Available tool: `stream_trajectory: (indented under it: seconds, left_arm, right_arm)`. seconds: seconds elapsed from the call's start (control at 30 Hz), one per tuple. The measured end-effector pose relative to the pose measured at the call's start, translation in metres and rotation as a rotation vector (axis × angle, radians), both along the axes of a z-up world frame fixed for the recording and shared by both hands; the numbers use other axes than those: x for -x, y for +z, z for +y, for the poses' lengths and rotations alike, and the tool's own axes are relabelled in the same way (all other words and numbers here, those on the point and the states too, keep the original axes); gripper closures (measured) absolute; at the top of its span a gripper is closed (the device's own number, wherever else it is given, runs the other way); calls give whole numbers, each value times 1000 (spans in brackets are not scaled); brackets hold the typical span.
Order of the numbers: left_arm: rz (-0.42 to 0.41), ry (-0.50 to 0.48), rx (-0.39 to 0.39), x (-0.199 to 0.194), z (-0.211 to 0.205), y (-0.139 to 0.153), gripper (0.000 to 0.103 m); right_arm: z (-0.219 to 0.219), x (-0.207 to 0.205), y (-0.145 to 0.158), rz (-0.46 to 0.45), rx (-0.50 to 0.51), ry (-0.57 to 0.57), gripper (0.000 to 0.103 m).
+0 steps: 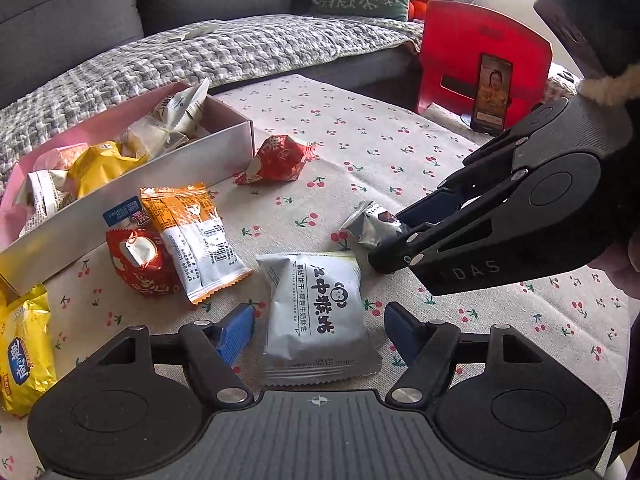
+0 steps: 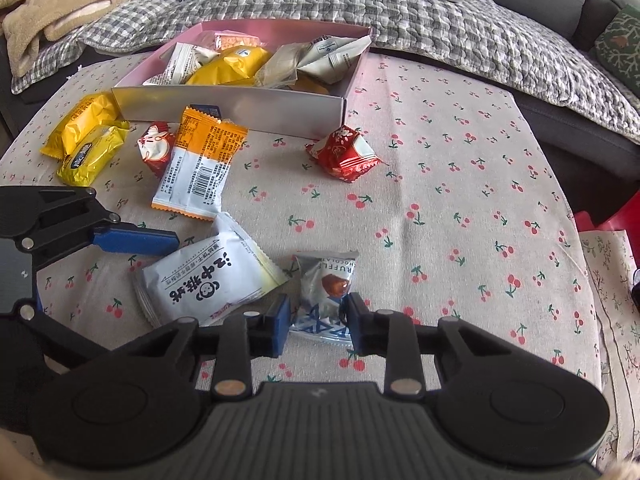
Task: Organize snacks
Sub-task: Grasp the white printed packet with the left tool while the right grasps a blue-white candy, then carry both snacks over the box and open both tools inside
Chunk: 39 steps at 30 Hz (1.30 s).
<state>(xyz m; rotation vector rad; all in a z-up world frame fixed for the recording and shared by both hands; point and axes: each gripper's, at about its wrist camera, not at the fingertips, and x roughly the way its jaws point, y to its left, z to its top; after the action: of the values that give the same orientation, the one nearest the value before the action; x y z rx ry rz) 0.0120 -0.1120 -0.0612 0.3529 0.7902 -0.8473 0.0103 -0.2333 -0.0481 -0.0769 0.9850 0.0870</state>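
A white biscuit packet (image 1: 316,316) (image 2: 208,280) lies flat on the cherry-print tablecloth (image 1: 400,152). My left gripper (image 1: 319,330) straddles it, open, with a small gap between each blue pad and the packet's sides. In the right wrist view, one of the left gripper's blue fingers (image 2: 136,240) lies by the packet's upper edge. My right gripper (image 2: 318,320) (image 1: 390,240) is shut on a small silver chocolate truffle packet (image 2: 326,292) (image 1: 372,224), which rests on the cloth just right of the white packet.
A pink open box (image 1: 224,140) (image 2: 240,108) holds several snacks at the table's far side. Loose in front of it lie a red packet (image 2: 344,154), an orange-white packet (image 2: 196,168), a red rabbit packet (image 2: 154,148) and yellow packets (image 2: 86,136). A red chair (image 1: 480,40) holds a phone (image 1: 492,92).
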Motion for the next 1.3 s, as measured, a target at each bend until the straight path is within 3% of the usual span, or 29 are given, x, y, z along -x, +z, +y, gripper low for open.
stream_trajectory:
  seconds: [0.1,0.2,0.27,0.9,1.3]
  left_arm:
    - [-18,1,-16,5,-5,0,34]
    - [-24,15,-24,7,-5,2,53]
    - [-4,37,-18,5,-3,4,56]
    - [18,132,17,6,20,29,58]
    - [-10,200,74,-3,39,57,58]
  right_arm:
    - [1,1,0,-1,3,-3,76]
    - [0,0,0,-2,2,-4,76]
    - [0,0,0,-5,-2,-9,76]
    - [3,0,11,-44,-32,-3,82]
    - [3,-8,31,-100,-90,-13,82]
